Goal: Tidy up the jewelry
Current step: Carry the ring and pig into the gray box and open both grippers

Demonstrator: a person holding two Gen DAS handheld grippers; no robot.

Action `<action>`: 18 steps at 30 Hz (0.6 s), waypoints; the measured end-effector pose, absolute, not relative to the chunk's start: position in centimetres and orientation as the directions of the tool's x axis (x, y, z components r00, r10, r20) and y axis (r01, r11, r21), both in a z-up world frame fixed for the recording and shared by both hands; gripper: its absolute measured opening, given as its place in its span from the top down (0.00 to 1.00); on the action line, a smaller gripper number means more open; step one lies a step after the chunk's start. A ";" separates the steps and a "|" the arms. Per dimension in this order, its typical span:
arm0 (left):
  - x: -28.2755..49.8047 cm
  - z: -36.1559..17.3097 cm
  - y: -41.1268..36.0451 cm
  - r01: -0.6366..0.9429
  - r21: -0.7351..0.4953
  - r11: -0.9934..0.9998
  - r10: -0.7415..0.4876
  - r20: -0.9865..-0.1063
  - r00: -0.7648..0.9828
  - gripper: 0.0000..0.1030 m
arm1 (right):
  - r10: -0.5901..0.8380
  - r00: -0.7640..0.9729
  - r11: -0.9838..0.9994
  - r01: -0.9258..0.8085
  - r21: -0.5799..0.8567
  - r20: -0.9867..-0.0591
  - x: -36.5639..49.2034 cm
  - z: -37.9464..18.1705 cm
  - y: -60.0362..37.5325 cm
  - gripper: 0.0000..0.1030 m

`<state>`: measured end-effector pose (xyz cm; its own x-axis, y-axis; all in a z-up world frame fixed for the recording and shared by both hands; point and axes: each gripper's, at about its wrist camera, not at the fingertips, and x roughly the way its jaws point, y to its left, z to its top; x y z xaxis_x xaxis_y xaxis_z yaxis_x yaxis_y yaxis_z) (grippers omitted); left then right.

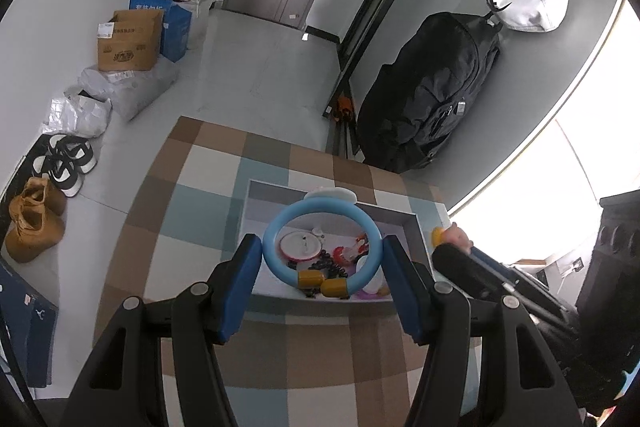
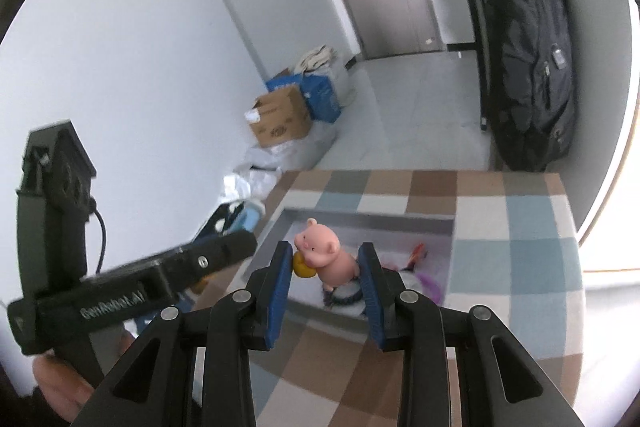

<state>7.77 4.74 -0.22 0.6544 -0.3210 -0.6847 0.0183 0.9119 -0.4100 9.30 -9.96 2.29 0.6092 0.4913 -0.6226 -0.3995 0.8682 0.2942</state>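
My left gripper (image 1: 320,251) is shut on a light blue ring bracelet (image 1: 276,227) with yellow ends and holds it above a shallow grey tray (image 1: 414,227) of jewelry: a red-rimmed round piece (image 1: 300,245), dark beads (image 1: 328,263) and red and pink pieces. My right gripper (image 2: 324,259) is shut on a pink pig figure (image 2: 326,247) with a yellow ball (image 2: 302,267), above the same tray (image 2: 368,221). The right gripper's body shows at the right of the left wrist view (image 1: 472,267). The left gripper's body shows at the left of the right wrist view (image 2: 132,291).
The tray lies on a table with a brown, blue and white checked cloth (image 1: 192,195). Beyond the table are cardboard boxes (image 1: 128,41), plastic bags, shoes (image 1: 34,219) on the floor, a black bag (image 1: 432,87) against the wall and a door.
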 end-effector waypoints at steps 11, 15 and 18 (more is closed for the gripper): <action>10.3 -1.0 3.3 0.009 -0.401 0.916 -0.321 -0.719 0.617 0.45 | 0.485 0.577 0.873 -0.355 0.333 -0.656 12.5 0.7 -11.5 0.69; 11.1 -1.6 3.1 0.008 -0.406 0.914 -0.331 -0.733 0.595 0.45 | 0.485 0.571 0.874 -0.340 0.347 -0.662 13.4 0.2 -12.0 0.69; 11.5 -2.1 2.8 0.001 -0.412 0.911 -0.337 -0.742 0.579 0.45 | 0.487 0.560 0.873 -0.327 0.361 -0.670 13.9 -0.4 -12.2 0.69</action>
